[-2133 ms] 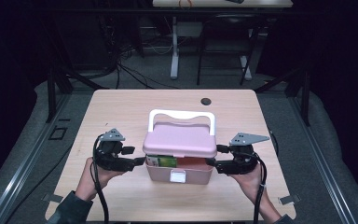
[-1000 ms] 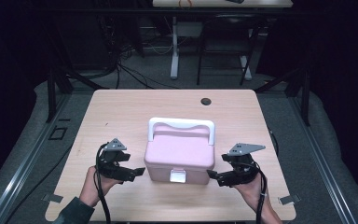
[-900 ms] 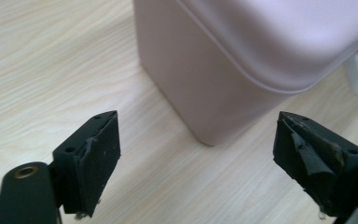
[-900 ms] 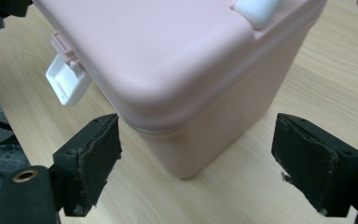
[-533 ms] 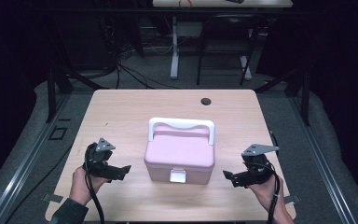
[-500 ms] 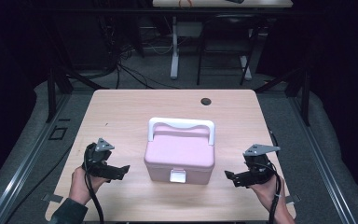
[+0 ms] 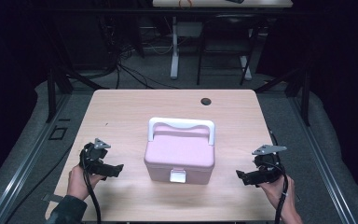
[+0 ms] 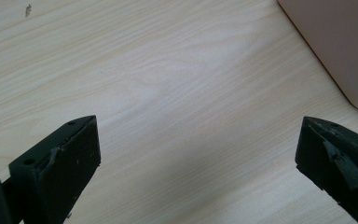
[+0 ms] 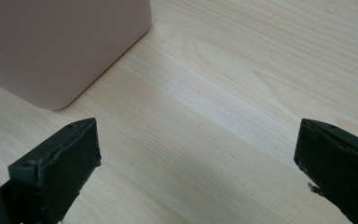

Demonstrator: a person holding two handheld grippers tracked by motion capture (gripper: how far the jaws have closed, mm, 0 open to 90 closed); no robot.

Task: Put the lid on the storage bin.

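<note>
A pink box [image 7: 179, 156] with a white handle [image 7: 182, 123] and a white front latch [image 7: 177, 176] stands shut in the middle of the wooden table [image 7: 121, 112]. My left gripper [image 7: 116, 169] is to the left of the box, apart from it and pointing at it. My right gripper [image 7: 240, 176] is apart from it on the right. Both have just been opening and stand open with nothing between the jaws. The left gripper [image 8: 196, 128] view has a box corner [image 8: 335, 42] at top right. The right gripper [image 9: 198, 128] view has the box [image 9: 60, 42] at top left.
A small dark round hole [image 7: 206, 101] sits near the table's far edge. Cables trail from both grippers over the near edge. Dark floor, desk legs and cables lie beyond the table.
Both grippers were at the box's sides and have drawn outward, away from it and toward the near edge, with their jaws wider apart. The box now sits lower, with its lid shut.
</note>
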